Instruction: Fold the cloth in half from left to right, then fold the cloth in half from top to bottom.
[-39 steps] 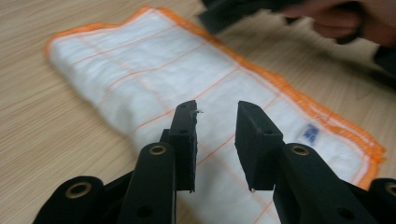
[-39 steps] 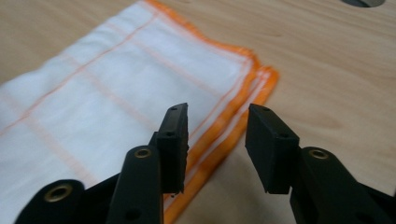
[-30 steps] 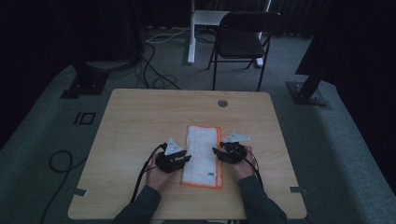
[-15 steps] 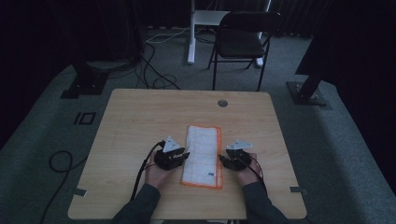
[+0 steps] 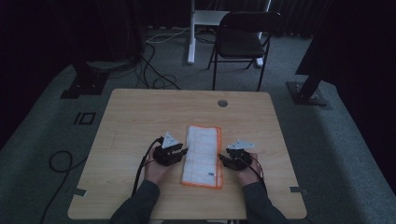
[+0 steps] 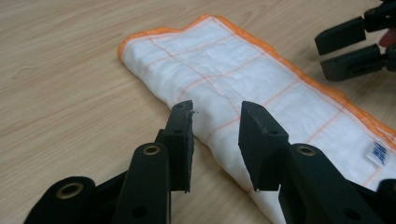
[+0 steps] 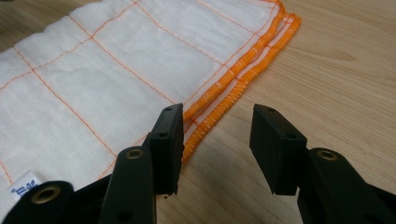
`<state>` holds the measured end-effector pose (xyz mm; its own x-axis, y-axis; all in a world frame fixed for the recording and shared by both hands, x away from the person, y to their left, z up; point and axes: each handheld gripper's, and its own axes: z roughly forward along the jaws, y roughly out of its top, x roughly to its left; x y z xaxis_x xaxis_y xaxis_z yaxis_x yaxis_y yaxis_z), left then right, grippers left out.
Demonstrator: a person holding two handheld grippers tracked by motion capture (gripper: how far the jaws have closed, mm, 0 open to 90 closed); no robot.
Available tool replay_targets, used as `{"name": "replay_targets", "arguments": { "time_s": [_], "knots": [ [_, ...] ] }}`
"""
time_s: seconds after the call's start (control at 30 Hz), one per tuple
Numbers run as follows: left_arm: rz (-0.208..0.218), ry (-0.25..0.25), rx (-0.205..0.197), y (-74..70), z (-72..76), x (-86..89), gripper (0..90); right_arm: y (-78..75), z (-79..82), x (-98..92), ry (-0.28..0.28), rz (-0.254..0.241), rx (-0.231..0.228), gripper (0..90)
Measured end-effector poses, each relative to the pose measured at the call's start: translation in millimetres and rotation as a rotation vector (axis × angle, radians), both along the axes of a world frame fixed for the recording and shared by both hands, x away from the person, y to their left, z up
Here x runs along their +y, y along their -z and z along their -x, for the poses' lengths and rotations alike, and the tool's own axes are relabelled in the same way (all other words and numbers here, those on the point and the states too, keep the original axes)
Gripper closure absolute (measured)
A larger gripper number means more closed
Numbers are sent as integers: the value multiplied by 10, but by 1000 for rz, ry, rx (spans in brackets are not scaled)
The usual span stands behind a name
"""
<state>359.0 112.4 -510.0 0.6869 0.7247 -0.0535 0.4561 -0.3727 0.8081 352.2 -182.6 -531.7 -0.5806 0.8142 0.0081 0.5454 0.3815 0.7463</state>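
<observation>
A light wood-grain counter with rounded corners fills the middle of the high view. Near its upper edge, right of centre, sits a small round grommet. A folded white cloth with orange grid lines and an orange hem lies flat on it, lower centre, a small label near its lower right corner.

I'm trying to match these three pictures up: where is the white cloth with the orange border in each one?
High view: the cloth lies folded mid-table, between the two grippers.
Left gripper view: it runs from upper middle to lower right.
Right gripper view: it covers the upper left.
Shared landmark: its small white label, at the cloth's near end, lower right, lower left.
</observation>
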Motion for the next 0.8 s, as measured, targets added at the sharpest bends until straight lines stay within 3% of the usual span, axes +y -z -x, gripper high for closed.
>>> {"name": "replay_targets", "arguments": {
  "time_s": [0.27,0.53,0.8],
  "knots": [
    [-5,-27,1,-6,-135,-45,626,-38,-81,51,18,-19,-12,542],
    [-5,-55,12,79,-266,-126,592,-27,-219,112,47,-32,-11,550],
    [-60,-86,9,182,-385,-227,566,-38,-378,168,76,-39,-15,550]
  ]
}}
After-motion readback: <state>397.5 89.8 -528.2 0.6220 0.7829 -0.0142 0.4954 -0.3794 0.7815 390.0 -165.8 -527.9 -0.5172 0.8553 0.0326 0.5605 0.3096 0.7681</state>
